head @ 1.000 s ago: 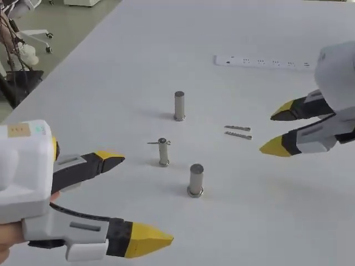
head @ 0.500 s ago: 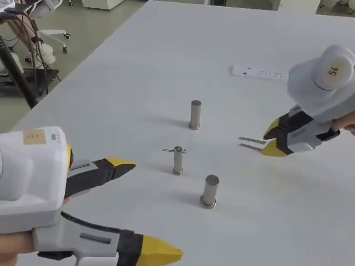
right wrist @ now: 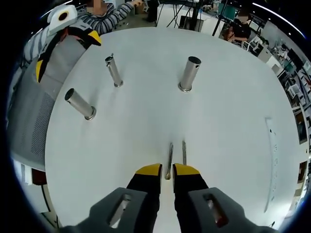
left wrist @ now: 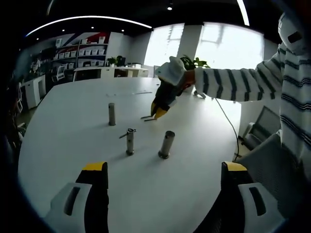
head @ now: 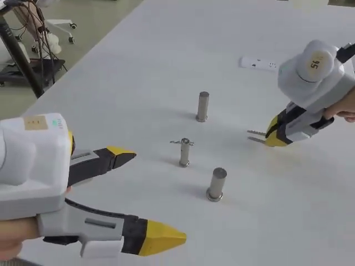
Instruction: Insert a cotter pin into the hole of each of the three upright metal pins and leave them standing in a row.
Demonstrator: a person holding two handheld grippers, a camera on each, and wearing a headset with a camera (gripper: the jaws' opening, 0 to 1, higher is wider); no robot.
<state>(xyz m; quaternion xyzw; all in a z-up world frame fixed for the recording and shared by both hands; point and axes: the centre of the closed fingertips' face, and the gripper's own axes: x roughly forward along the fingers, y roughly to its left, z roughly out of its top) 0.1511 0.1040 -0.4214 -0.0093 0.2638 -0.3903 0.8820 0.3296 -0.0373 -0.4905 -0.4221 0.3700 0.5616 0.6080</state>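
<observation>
- Broadly, the smooth white counter [head: 127,72] lies open on every side of the work. Its left edge runs diagonally across the upper left of the head view, with floor and an office chair [head: 58,27] beyond it.
- Three upright cylindrical steel pins with small flanged feet stand apart mid-counter: the far steel pin [head: 203,106], the middle steel pin [head: 184,154] (slimmer than its neighbours) and the near steel pin [head: 217,184].
- A thin fitted cotter pin [head: 181,143] passes crosswise through the middle steel pin near its top and sticks out sideways.
- Two slender loose cotter pins [right wrist: 184,153] lie flat side by side to the right of the steel pins, with bare counter between.
- The right gripper [head: 273,136] is down at the counter with its yellow-tipped black fingers drawn nearly together. One loose pin's end sits in the narrow gap and the other lies just outside. Whether they pinch it I cannot tell.
- The left gripper [head: 158,197] hovers at the near side with its fingers spread wide, grasping nothing.
- A flat white power strip [head: 258,64] lies far back, well apart from everything.
</observation>
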